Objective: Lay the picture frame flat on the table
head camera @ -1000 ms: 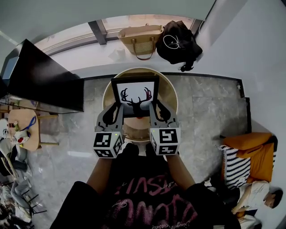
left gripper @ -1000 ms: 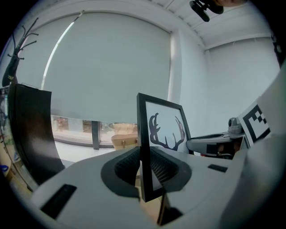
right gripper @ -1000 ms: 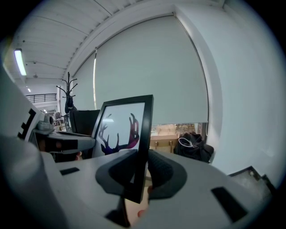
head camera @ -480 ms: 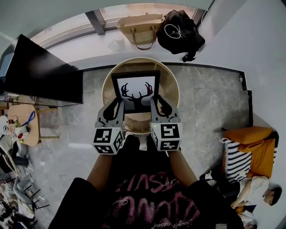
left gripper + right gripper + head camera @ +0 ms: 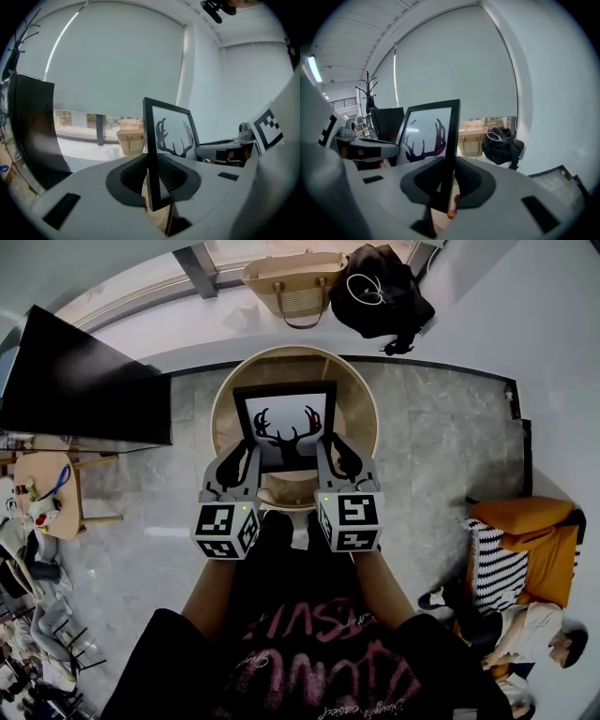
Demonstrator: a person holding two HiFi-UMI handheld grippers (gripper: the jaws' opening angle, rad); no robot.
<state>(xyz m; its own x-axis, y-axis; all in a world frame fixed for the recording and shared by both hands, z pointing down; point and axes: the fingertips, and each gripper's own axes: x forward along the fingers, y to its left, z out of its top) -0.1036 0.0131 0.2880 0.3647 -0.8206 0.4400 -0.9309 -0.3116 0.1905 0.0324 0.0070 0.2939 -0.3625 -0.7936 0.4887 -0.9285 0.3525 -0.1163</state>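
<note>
A black picture frame (image 5: 286, 426) with a dark antler print on white is held above the round wooden table (image 5: 361, 418). My left gripper (image 5: 242, 463) is shut on the frame's left edge (image 5: 151, 154). My right gripper (image 5: 330, 461) is shut on its right edge (image 5: 449, 154). In both gripper views the frame stands edge-on between the dark ribbed pads, tilted up, with the antler print (image 5: 172, 139) facing me. Its lower edge is hidden behind the gripper bodies.
A woven tan bag (image 5: 292, 285) and a black bag (image 5: 380, 298) sit on the sill beyond the table. A large black panel (image 5: 80, 381) stands at the left. A small table with clutter (image 5: 42, 498) is at far left, an orange seat (image 5: 525, 554) at right.
Both grippers and the frame have shifted slightly toward me and lower over the table; the grip on the two side edges is unchanged.
</note>
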